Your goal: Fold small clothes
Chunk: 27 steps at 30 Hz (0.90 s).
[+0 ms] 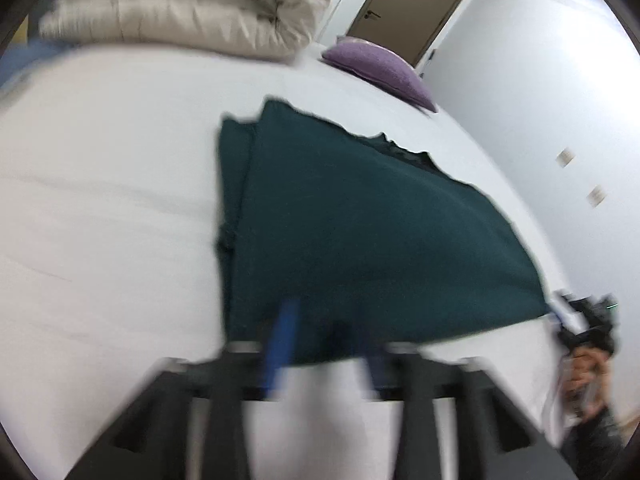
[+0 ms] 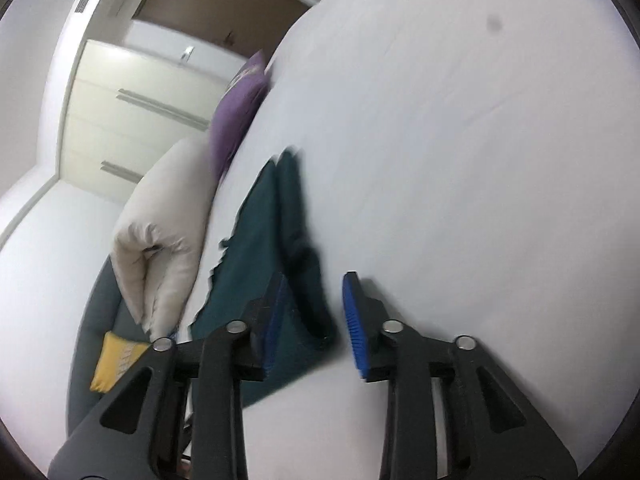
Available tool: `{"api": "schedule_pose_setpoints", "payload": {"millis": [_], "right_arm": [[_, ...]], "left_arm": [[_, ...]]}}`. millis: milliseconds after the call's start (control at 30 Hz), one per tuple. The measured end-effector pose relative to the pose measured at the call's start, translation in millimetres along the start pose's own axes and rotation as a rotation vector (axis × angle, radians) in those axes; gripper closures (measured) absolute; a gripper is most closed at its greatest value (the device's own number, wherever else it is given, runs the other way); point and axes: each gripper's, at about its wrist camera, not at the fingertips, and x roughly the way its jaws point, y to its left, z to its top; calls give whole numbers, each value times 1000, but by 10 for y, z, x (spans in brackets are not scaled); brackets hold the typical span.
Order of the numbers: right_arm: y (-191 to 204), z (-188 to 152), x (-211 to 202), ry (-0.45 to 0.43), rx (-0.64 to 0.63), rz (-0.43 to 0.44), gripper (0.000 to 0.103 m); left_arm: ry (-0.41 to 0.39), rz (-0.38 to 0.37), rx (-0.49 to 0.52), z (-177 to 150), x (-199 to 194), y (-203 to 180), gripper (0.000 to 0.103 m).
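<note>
A dark green garment [image 1: 360,216], folded into a flat panel, lies on the white bed sheet [image 1: 100,200], and everything else sits around it. The left gripper [image 1: 328,336] is at the garment's near edge with its blue pads parted; motion blur hides whether they touch the cloth. The right gripper [image 2: 314,320] has its jaws spread over the garment's near corner, one blue pad above the cloth and the other over bare sheet beside it. Beyond the garment rest a rolled beige duvet [image 1: 180,4] and a purple pillow [image 1: 380,68].
</note>
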Motion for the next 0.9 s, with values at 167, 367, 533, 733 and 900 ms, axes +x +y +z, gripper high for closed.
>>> {"api": "schedule_pose_setpoints", "payload": {"millis": [167, 367, 533, 733, 900], "right_arm": [[91, 128, -190, 10, -84, -34, 56], [295, 197, -144, 92, -138, -2, 35], [322, 360, 176, 184, -141, -42, 34], [366, 511, 610, 267, -139, -16, 35], [488, 542, 994, 361, -177, -12, 38]], "left_arm": [[-61, 4, 95, 148, -125, -388, 34], [-34, 12, 123, 419, 306, -881, 34], [-3, -33, 190, 529, 646, -1429, 34], [79, -42, 190, 538, 1091, -1635, 34], [102, -29, 176, 439, 1271, -1558, 35]]}}
